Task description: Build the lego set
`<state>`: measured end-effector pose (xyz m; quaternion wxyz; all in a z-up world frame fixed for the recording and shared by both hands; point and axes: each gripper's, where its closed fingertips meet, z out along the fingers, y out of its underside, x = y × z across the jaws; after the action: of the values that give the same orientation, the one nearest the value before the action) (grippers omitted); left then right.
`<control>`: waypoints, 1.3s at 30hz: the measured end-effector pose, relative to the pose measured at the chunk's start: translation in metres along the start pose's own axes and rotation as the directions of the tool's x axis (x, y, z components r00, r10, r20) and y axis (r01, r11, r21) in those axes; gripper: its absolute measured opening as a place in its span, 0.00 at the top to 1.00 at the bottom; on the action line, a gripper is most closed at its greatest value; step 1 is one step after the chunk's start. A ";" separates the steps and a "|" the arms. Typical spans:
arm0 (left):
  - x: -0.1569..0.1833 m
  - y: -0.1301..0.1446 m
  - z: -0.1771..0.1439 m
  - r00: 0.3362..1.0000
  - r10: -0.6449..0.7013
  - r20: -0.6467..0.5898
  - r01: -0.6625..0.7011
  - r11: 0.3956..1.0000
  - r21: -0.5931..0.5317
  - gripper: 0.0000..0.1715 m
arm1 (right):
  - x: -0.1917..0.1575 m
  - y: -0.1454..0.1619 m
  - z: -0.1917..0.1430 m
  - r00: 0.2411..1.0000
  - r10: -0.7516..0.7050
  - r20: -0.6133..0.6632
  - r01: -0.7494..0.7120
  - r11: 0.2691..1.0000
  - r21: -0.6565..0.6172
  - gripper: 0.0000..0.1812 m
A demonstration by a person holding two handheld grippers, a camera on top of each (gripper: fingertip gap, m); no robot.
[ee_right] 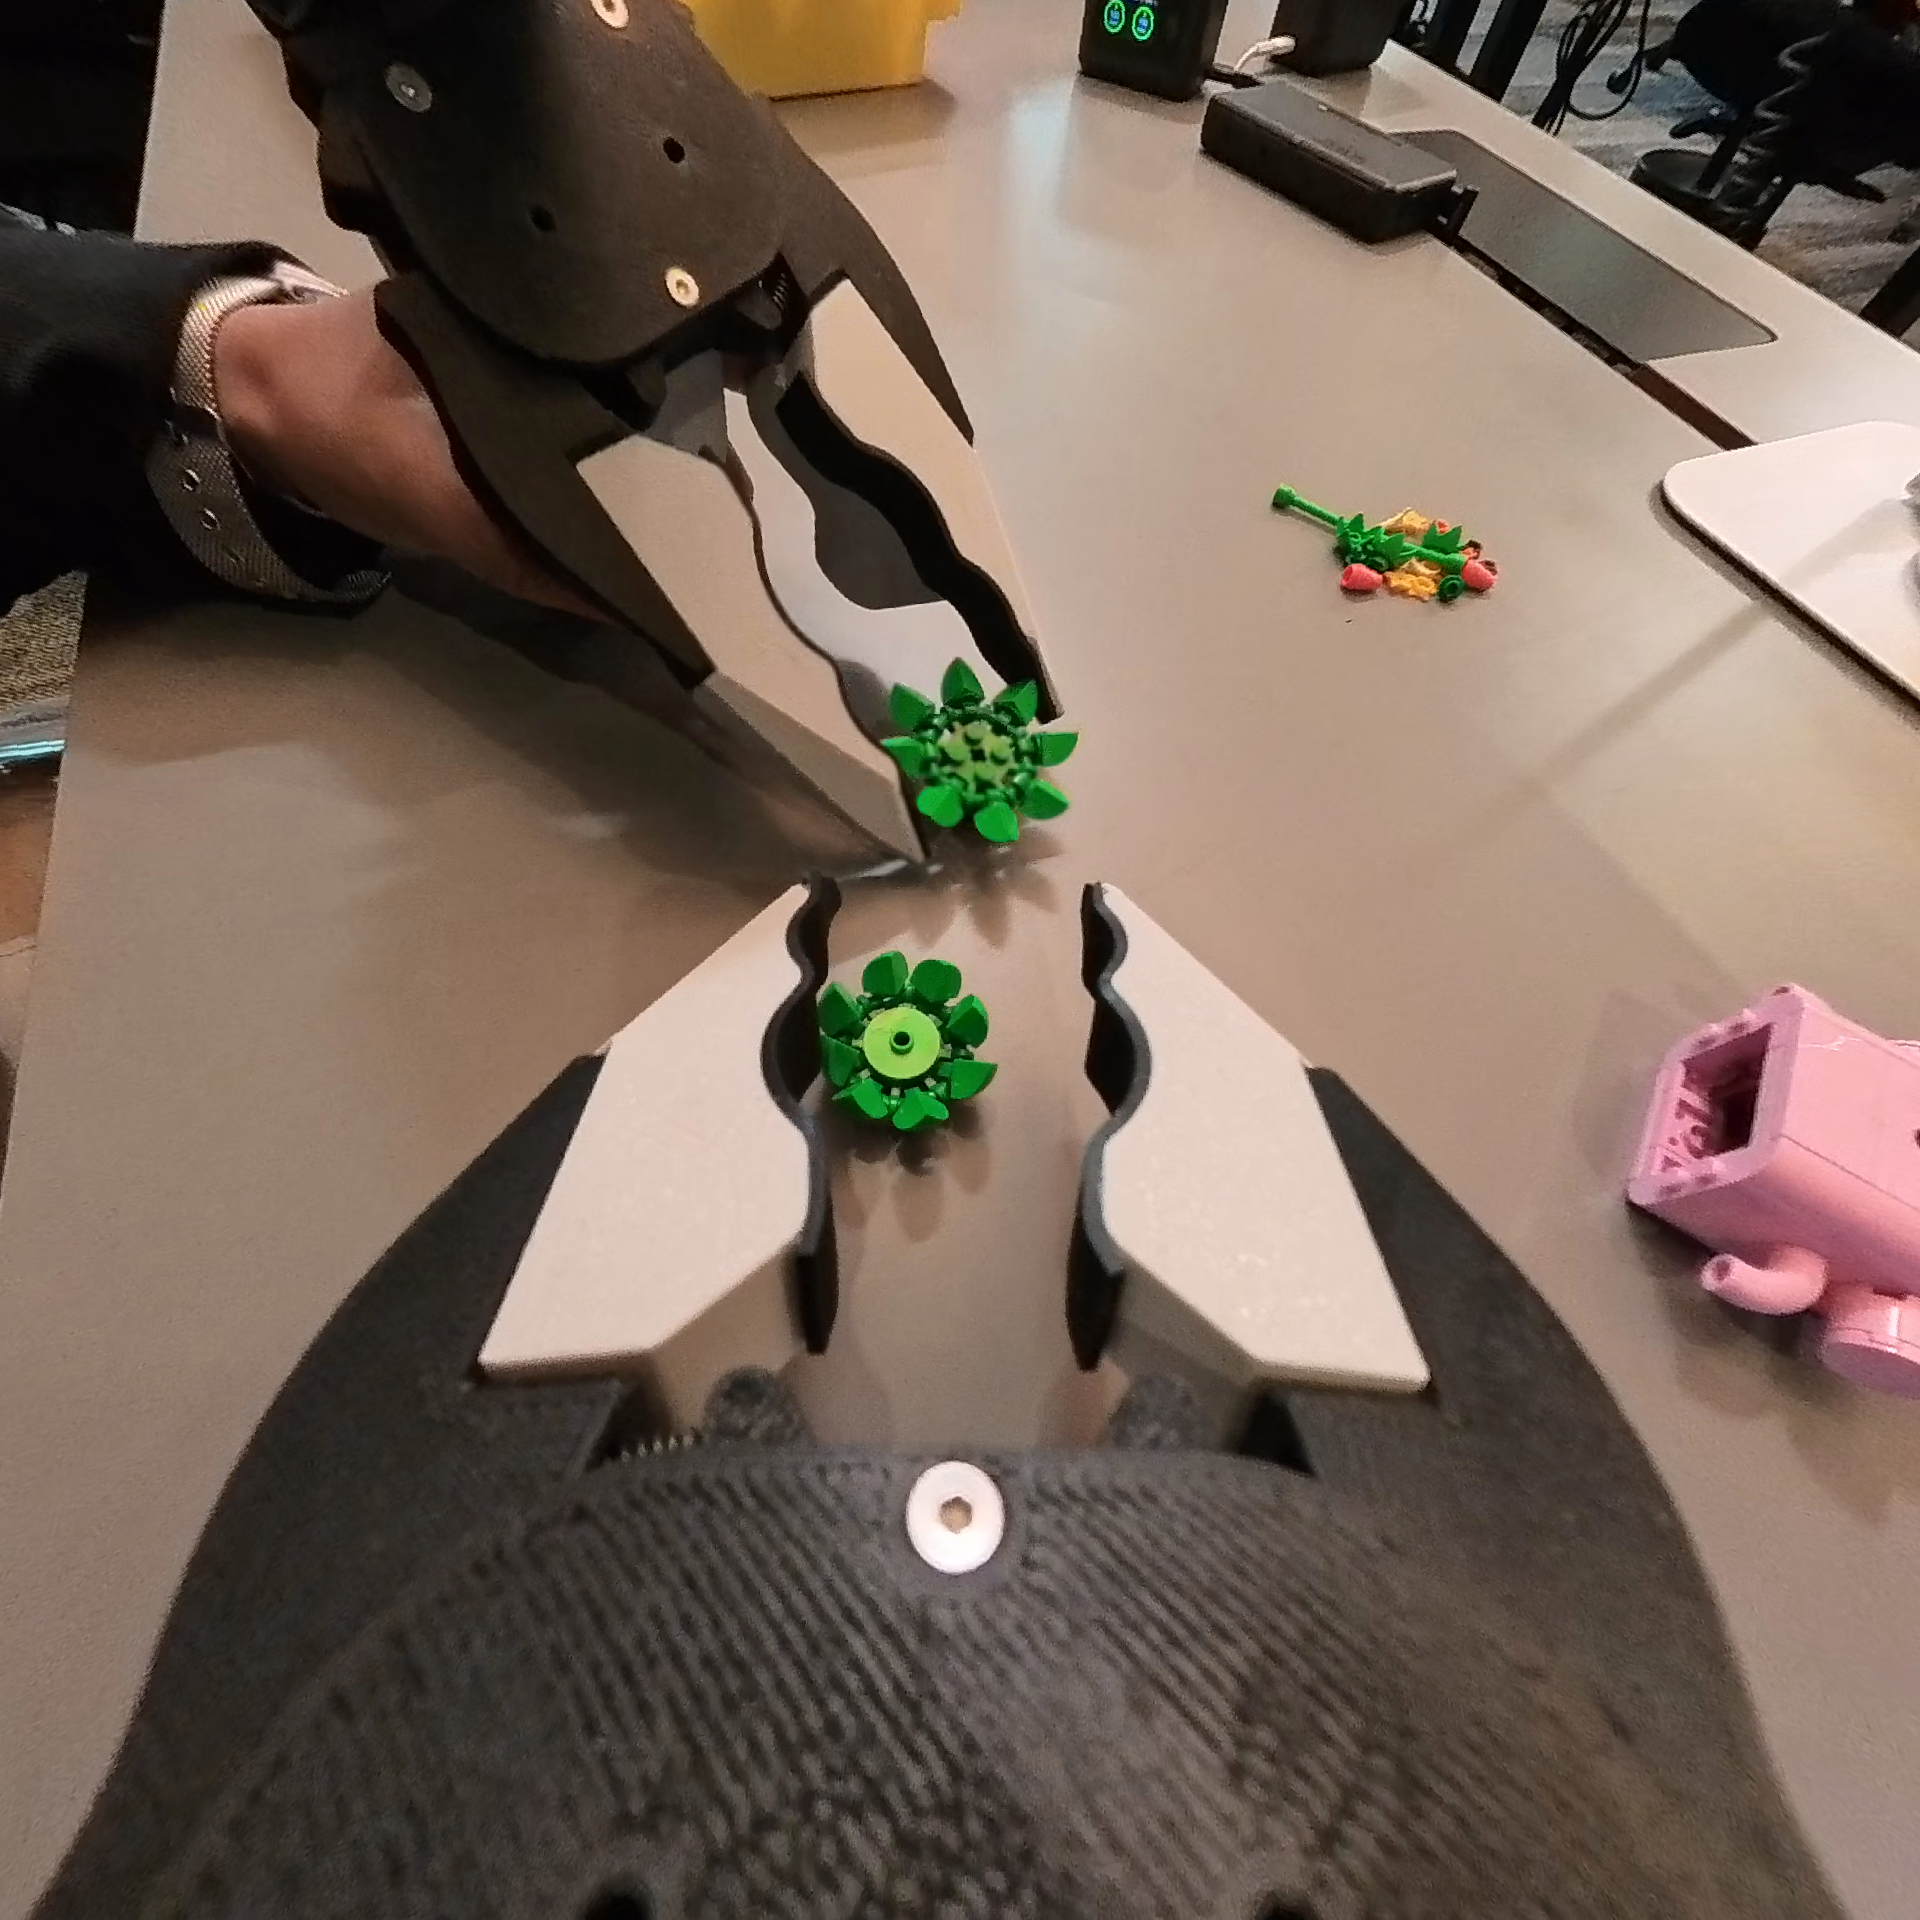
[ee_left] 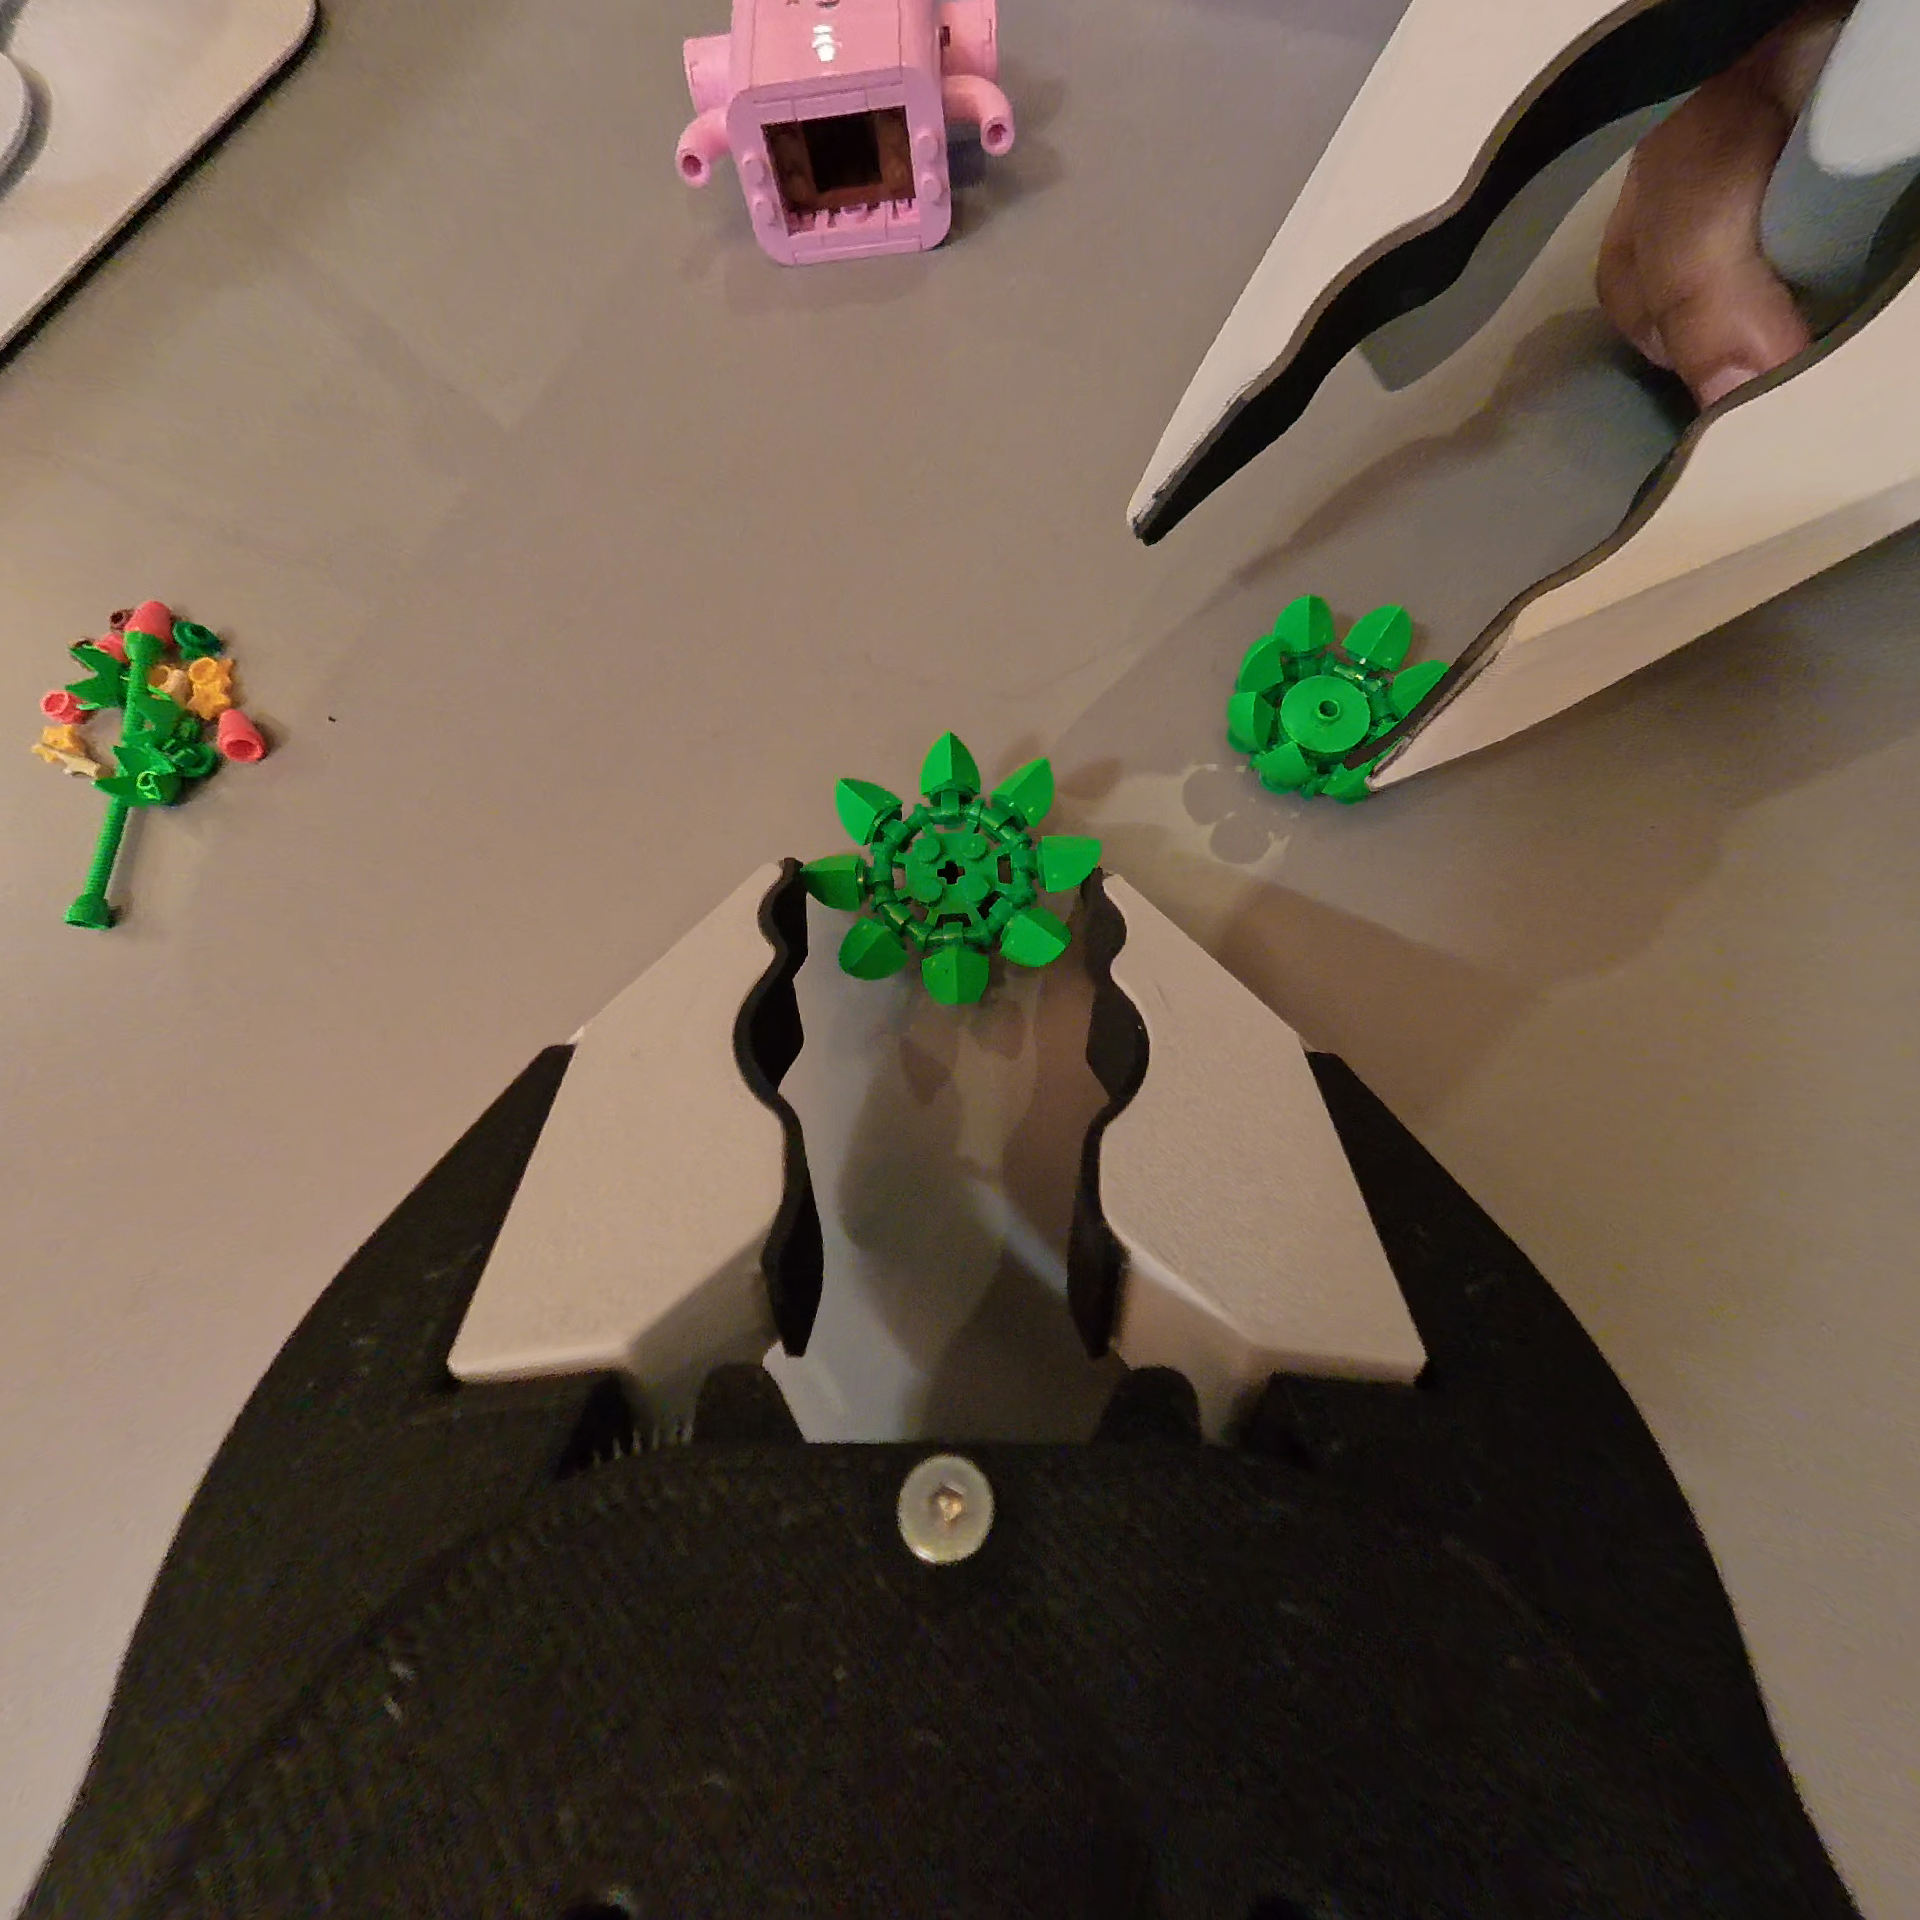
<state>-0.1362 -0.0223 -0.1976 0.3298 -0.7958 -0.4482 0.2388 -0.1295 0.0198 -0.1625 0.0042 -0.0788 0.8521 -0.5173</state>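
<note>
A green leaf ring with a studded centre (ee_left: 951, 878) lies flat on the grey table (ee_left: 520, 468), right between the tips of my open left gripper (ee_left: 945, 881); the jaws stand on either side without closing on it. A second green leaf ring with a smooth round disc (ee_right: 904, 1044) lies between the fingers of my open right gripper (ee_right: 958, 896), close to its left finger. The left wrist view shows this second ring (ee_left: 1325, 712) at one tip of the right gripper (ee_left: 1262, 652). The right wrist view shows the left gripper (ee_right: 982, 777) around the studded ring (ee_right: 977, 758).
A pink lego pot (ee_left: 842, 135) lies on its side at the far edge, also in the right wrist view (ee_right: 1787, 1164). A pile of small flowers and a green stem (ee_left: 145, 717) lies to the left. A grey pad (ee_right: 1818, 530), black devices (ee_right: 1330, 156) and a yellow block (ee_right: 821, 42) stand farther off. Tip to tip, the grippers are about 6 centimetres apart.
</note>
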 end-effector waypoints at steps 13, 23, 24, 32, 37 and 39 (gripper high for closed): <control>0.001 -0.013 -0.016 0.996 -0.065 -0.053 0.071 0.990 0.126 0.71 | 0.013 -0.005 -0.004 0.994 -0.036 -0.104 0.039 0.999 0.030 0.72; 0.012 -0.036 -0.051 0.896 -0.260 -0.359 0.383 0.863 0.330 0.71 | 0.004 -0.033 -0.022 0.907 -0.287 -0.309 0.349 0.922 0.169 0.78; 0.011 -0.037 -0.053 0.893 -0.261 -0.366 0.390 0.854 0.343 0.71 | -0.001 -0.034 -0.021 0.903 -0.305 -0.304 0.366 0.916 0.167 0.79; 0.027 -0.039 -0.050 0.945 -0.131 -0.299 0.237 0.904 0.355 0.71 | -0.011 -0.030 -0.014 0.873 -0.390 -0.293 0.437 0.892 0.116 0.87; 0.034 -0.038 -0.045 0.980 -0.033 -0.195 0.100 0.932 0.348 0.71 | -0.014 -0.035 -0.018 0.910 -0.330 -0.250 0.378 0.908 0.179 0.89; 0.039 -0.037 -0.042 0.984 0.005 -0.177 0.055 0.941 0.333 0.71 | -0.014 -0.037 -0.021 0.915 -0.320 -0.245 0.372 0.906 0.204 0.89</control>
<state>-0.1092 0.0123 -0.1457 0.5019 -0.7401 -0.3801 0.2365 -0.1124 0.0236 -0.1210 -0.1663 -0.1744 0.7493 -0.6168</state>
